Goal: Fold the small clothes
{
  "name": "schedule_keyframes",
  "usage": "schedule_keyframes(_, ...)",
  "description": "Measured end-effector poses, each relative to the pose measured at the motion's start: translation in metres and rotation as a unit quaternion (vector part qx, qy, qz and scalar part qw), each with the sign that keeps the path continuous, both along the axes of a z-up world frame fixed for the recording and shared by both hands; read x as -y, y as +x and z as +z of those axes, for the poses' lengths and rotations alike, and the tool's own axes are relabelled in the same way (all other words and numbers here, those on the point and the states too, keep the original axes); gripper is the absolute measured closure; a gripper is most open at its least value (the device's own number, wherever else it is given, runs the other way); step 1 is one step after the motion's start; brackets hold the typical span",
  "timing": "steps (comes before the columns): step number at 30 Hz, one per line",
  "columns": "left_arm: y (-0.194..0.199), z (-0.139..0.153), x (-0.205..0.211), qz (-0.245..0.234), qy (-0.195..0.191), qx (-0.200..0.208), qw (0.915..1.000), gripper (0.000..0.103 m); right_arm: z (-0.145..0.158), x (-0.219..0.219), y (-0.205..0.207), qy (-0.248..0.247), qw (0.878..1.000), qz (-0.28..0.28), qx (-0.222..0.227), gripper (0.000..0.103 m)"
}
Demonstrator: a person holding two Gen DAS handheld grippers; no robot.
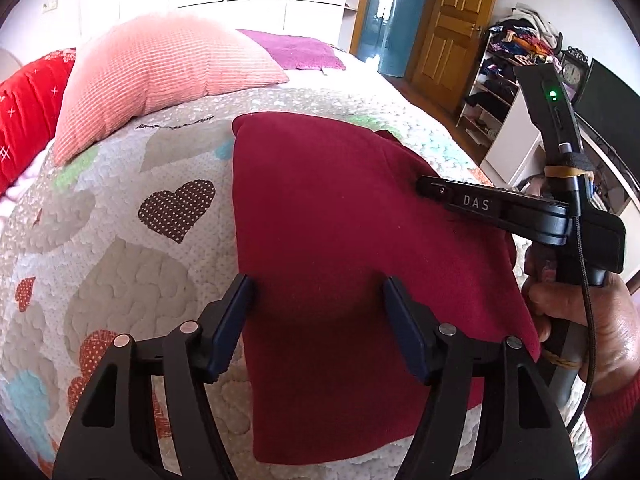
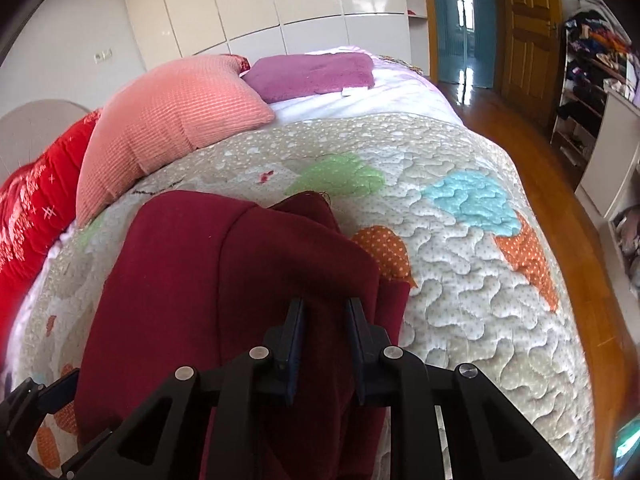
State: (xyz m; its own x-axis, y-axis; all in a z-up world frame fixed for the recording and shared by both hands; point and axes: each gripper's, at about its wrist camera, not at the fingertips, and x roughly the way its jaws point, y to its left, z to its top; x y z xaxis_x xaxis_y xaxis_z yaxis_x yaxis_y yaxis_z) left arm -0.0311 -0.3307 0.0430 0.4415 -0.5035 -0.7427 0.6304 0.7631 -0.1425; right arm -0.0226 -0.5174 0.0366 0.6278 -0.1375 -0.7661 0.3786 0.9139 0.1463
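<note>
Left hand-held gripper [image 1: 316, 320], nearest its own camera, stands with its blue-padded jaws spread wide over the near part of the dark red knit garment [image 1: 340, 240], gripping nothing; I judge it is placed to pin or steady the fabric while the other side works. Right hand-held gripper [image 2: 324, 344] has its jaws drawn close together with only a narrow gap showing. Dark red cloth lies under and between the pads, but whether they actually pinch a fold cannot be told from either view. In the left wrist view its dark body reaches in from the right over the garment's far right edge, probably to carry that edge across or press a crease down.

Partly folded, the garment lies on the quilted bedspread with coloured heart patches [image 2: 460, 280], one layer lapped over another and a small corner sticking out at its far end. Its near end is cut off behind the right gripper's frame, so the full shape is unclear.

A person's hand [image 1: 592, 332] on the right gripper's handle is cut by the picture's edge.

Further up the bed lie a pink ribbed pillow [image 1: 160, 76], a red quilted cushion [image 1: 28, 108] and a purple towel [image 2: 316, 74]. Beyond them, the shelves of clothes [image 1: 504, 80] are too small to read.
</note>
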Motion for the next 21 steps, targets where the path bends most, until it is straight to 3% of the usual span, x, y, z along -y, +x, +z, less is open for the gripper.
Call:
schedule_keyframes(9, -0.002, -0.002, -0.004, 0.007, -0.001, -0.004, 1.0, 0.035, 0.036, -0.023, -0.059, 0.024, 0.999, 0.018, 0.03, 0.083)
schedule_keyframes(13, -0.004, -0.002, -0.004, 0.013, -0.001, -0.004, 0.9999, 0.035, 0.033, -0.033, -0.083, 0.029, 0.999, 0.018, 0.032, 0.083)
schedule_keyframes(17, -0.006, -0.001, -0.003, 0.015, 0.004, -0.003, 0.9999, 0.035, 0.017, -0.034, -0.082, 0.028, 0.999, 0.017, 0.015, 0.083)
schedule_keyframes(21, -0.006, 0.001, -0.009, 0.013, 0.003, -0.021, 0.9997, 0.035, 0.019, -0.023, -0.082, 0.039, 0.999, 0.001, 0.017, 0.074)
